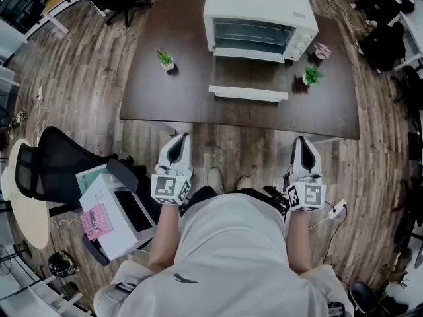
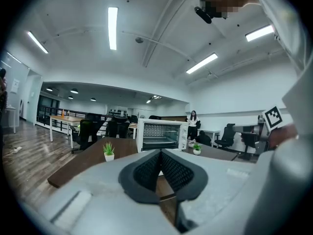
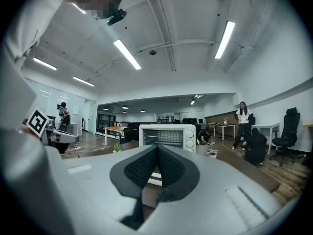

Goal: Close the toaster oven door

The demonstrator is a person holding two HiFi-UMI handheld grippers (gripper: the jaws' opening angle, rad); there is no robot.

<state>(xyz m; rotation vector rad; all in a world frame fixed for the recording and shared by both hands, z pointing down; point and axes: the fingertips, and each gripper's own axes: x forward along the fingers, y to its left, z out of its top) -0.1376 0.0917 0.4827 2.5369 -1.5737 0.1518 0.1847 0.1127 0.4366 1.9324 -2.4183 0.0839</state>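
Fingers [image 2: 148,169] on my left gripper [image 1: 177,142] and right gripper [image 1: 303,145] are pinched together, empty; far toaster oven door [image 1: 249,84] lies open.

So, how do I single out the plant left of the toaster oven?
On the dark brown table stands a white toaster oven, door open. To its left in the head view is a small plant in a white pot, alone; the other plant stands right, near a pink object.
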